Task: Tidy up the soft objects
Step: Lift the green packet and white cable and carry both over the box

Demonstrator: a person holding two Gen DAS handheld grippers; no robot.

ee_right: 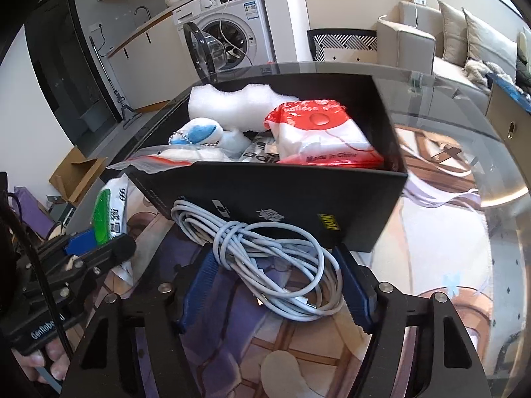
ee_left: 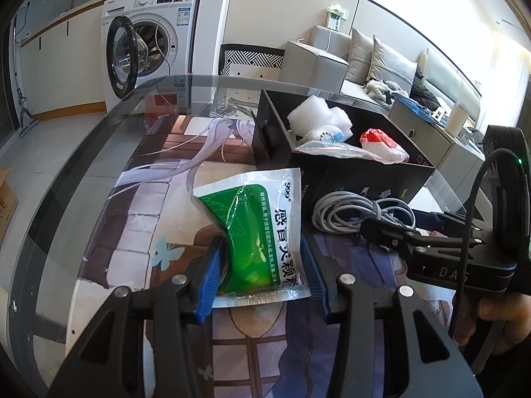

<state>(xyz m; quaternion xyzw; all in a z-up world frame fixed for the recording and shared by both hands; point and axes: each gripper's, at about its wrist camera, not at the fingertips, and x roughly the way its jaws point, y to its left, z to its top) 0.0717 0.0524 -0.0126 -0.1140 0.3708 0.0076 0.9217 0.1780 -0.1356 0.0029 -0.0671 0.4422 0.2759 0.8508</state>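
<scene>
1. The left gripper (ee_left: pixel 262 265) pinches the near end of a green-and-white medicine sachet (ee_left: pixel 255 232); the blue pads (ee_left: pixel 209 282) press both sides and the packet buckles between them. The far end of the sachet points toward the box.
2. The right gripper (ee_right: pixel 275 285) has its blue pads on either side of a coiled grey cable (ee_right: pixel 265 265) lying on the mat. The jaws are partly spread; I cannot tell whether the pads already press on the coil.
3. The cable lies just in front of the black box (ee_right: pixel 282 205), against its near wall.
4. Inside the box: a white foam piece (ee_right: pixel 229 102), a red-and-white plastic packet (ee_right: pixel 318 132), a small blue-and-white plush with a bead chain (ee_right: pixel 199 132), and a clear zip bag (ee_right: pixel 166 161) hanging over the near left rim.
5. Everything sits on a glass table (ee_left: pixel 99 126) over a printed anime mat (ee_left: pixel 159 199).
6. A washing machine (ee_left: pixel 149 33) with its door open stands behind, a sofa (ee_left: pixel 381 59) to the right.
</scene>
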